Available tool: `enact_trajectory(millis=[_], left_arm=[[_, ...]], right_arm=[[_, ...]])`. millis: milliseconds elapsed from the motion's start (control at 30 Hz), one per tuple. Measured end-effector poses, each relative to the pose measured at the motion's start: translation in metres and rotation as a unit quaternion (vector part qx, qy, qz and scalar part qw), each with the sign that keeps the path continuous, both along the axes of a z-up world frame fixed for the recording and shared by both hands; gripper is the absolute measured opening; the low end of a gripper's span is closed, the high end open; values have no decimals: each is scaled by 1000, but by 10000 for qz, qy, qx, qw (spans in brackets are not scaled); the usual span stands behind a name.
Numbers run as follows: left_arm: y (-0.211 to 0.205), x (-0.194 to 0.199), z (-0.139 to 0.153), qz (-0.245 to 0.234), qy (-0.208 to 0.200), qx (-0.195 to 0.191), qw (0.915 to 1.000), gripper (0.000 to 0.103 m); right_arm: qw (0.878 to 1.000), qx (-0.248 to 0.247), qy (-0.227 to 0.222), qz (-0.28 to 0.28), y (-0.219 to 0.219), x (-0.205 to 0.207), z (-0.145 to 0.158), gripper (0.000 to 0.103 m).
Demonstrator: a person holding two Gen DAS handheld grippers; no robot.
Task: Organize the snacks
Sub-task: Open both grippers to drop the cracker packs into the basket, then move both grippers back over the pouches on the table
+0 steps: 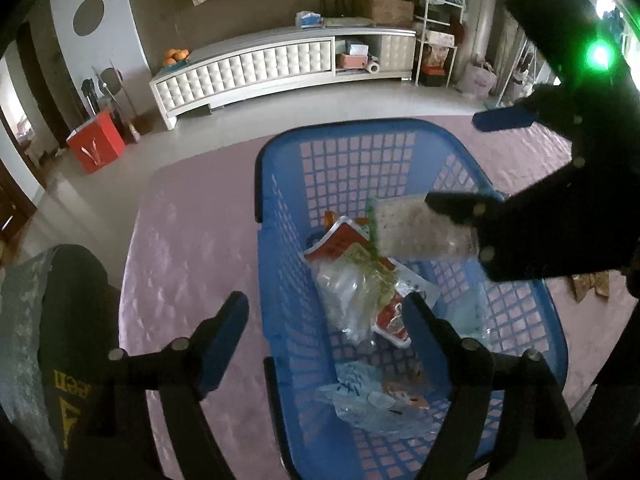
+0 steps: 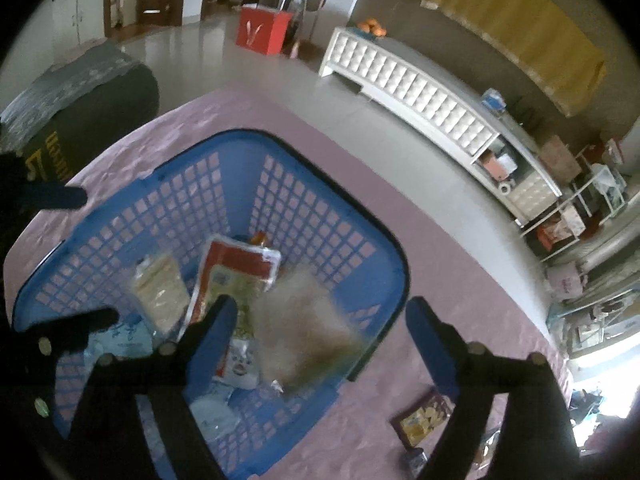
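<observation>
A: where are the snacks rn?

B: piled in the blue basket (image 1: 276,184) on the pink tablecloth (image 1: 180,240). One more packet (image 2: 424,420) lies outside it on the cloth.

A: and the tongs?

B: left gripper (image 1: 326,320) and right gripper (image 2: 320,320) both spread wide over the basket, gripping nothing. A pale blurry bag (image 2: 300,328) sits under the right one, pads off it.

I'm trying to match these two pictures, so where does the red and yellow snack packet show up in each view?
Left wrist view: the red and yellow snack packet lies centre frame, inside the blue basket.
Right wrist view: the same packet lies left of centre, in the basket's middle.
Shared landmark: the red box on the floor.
</observation>
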State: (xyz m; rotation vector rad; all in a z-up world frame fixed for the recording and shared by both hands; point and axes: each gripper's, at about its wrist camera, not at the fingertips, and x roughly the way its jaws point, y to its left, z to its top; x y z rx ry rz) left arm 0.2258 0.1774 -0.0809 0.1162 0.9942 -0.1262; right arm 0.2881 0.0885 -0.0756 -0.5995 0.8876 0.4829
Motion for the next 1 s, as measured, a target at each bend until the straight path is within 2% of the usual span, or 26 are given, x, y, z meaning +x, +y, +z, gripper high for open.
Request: enact_trajectory(millis=[133,400,733,1000], left_arm=[[1,-2,6,106,-13,-79,9999,77],[-12,-24,35,68,-283,-173,9994,77],[-73,-53,76,-325,-638,-22,9974,77],[-125,-54,89,-682,-756,-45,9948,77]], right_arm=[[9997,133,181,-100,-12,-1,5,89],[9986,403,185,-283,-48,-24,29,89],[9959,778,-105,-441,-102,-70,72,89],[9920,1001,-262,-721,-151,-91,86,89]])
